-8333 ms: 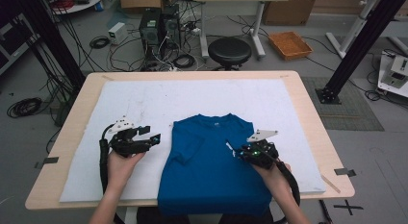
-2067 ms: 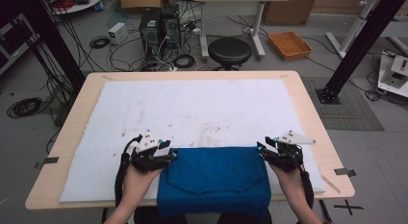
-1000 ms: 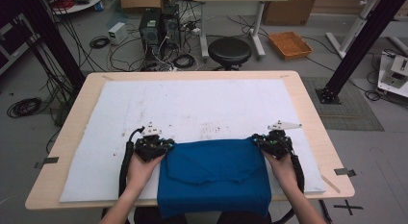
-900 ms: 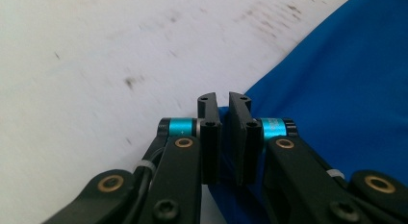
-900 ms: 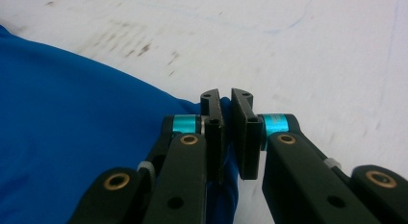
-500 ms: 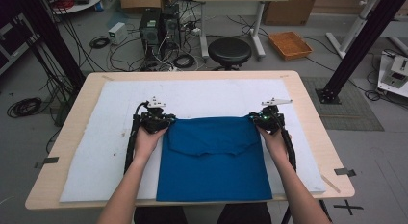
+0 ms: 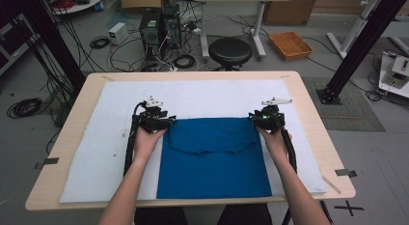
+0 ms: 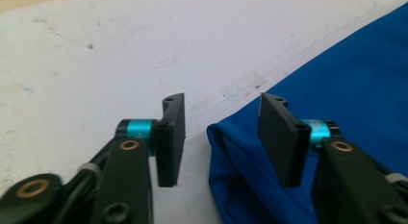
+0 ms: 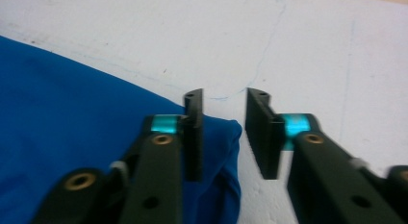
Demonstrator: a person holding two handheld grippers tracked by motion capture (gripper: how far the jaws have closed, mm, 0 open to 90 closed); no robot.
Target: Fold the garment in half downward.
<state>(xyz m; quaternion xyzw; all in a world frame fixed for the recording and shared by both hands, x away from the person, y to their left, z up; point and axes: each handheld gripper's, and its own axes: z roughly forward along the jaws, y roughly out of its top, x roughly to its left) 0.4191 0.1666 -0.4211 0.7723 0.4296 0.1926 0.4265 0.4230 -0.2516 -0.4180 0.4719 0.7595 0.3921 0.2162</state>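
Note:
A blue T-shirt (image 7: 212,157) lies folded on the white mat (image 7: 217,97), its folded-over flap ending in a wavy edge across the middle. My left gripper (image 7: 163,121) rests at the shirt's far left corner and my right gripper (image 7: 255,119) at its far right corner. In the left gripper view the jaws of the left gripper (image 8: 222,99) have just been opening; the corner of the shirt (image 8: 346,89) lies loose between them, untouched by the pads. The right gripper (image 9: 225,95) has likewise just been opening, with the shirt (image 9: 72,99) corner under its left jaw and bare mat in the gap.
The wooden table (image 7: 313,119) shows bare strips around the mat, with tape marks near its front corners. Beyond the far edge stand a black stool (image 7: 230,51), a computer tower (image 7: 154,29) and loose cables. A black frame post (image 7: 357,46) rises at the right.
Both grippers carried the shirt's folded edge away from the person toward the far side of the mat, then stopped. Their jaws have opened and let the corners go.

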